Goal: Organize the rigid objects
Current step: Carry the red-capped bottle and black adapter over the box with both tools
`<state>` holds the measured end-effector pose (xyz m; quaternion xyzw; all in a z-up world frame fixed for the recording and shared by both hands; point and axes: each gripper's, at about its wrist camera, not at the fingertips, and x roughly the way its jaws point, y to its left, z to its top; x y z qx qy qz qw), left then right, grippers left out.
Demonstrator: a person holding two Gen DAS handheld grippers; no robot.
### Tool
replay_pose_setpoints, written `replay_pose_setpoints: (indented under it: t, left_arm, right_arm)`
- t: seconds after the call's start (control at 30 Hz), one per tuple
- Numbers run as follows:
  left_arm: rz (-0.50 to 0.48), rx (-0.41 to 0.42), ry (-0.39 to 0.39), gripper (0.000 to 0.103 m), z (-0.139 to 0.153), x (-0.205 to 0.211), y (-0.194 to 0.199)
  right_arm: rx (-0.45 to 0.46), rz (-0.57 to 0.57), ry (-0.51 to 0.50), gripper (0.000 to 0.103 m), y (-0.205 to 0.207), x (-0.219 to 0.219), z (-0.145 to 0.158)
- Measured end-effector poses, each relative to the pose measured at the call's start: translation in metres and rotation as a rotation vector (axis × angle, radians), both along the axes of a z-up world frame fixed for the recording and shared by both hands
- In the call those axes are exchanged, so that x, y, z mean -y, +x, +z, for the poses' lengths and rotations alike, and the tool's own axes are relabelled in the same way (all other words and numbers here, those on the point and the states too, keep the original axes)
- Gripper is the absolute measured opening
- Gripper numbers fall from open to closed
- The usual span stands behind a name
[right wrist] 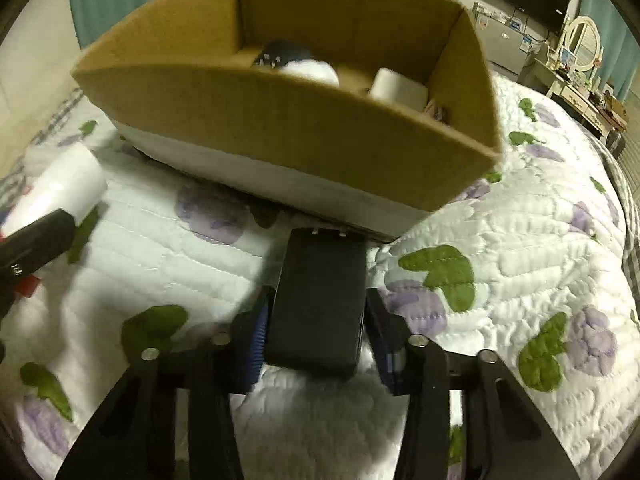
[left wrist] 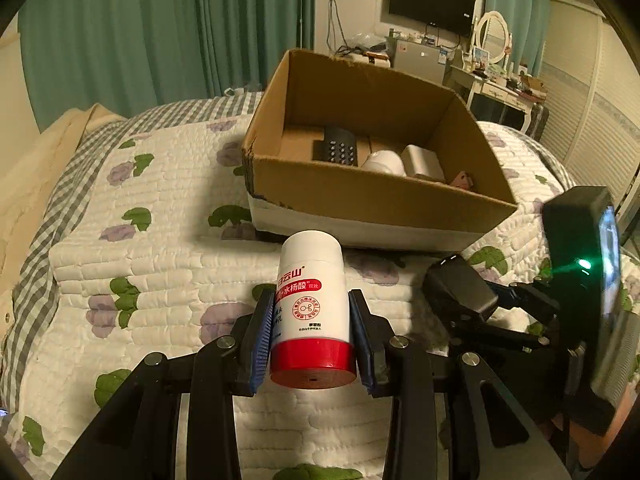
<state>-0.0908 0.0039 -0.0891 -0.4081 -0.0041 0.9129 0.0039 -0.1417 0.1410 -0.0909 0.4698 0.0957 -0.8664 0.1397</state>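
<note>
My left gripper (left wrist: 312,312) is shut on a white bottle with a red cap (left wrist: 311,312), held over the quilt just in front of the open cardboard box (left wrist: 360,192). My right gripper (right wrist: 316,320) is shut on a black rectangular device (right wrist: 320,304), its far end near the box's (right wrist: 280,128) front wall. The device also shows at the right of the left wrist view (left wrist: 460,288). The bottle shows at the left of the right wrist view (right wrist: 60,188). Inside the box lie a black remote (left wrist: 336,146), a white round object (left wrist: 384,162) and a pale rectangular object (left wrist: 424,162).
The box stands on a bed covered by a white floral quilt (left wrist: 160,240). Green curtains (left wrist: 140,32) hang behind. A wall TV (left wrist: 432,4), a dresser with an oval mirror (left wrist: 494,32) and clutter stand at the far right.
</note>
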Motion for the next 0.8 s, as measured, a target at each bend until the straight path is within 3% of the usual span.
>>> replay_pose_setpoints:
  t: [0.23,0.53,0.67,0.8]
  left_arm:
    - [-0.035,-0.064,0.006,0.036,0.037,-0.012,0.010]
    - [-0.070,-0.162,0.014,0.036,0.102,-0.012,-0.026]
    - [-0.078,-0.155,-0.010,0.036,0.103,-0.013,-0.063]
    - [-0.072,-0.105,-0.032,0.036,0.081,-0.015,-0.102]
  right_arm:
    - [-0.120,0.065,-0.047,0.038,0.040,-0.005,0.054]
    - [-0.300,0.058,-0.134,0.038,0.021,-0.016,0.155]
    - [-0.358,0.050,-0.148,0.038,-0.005,-0.016,0.181]
    - [-0.370,0.054,-0.158,0.038,-0.034,-0.014,0.185]
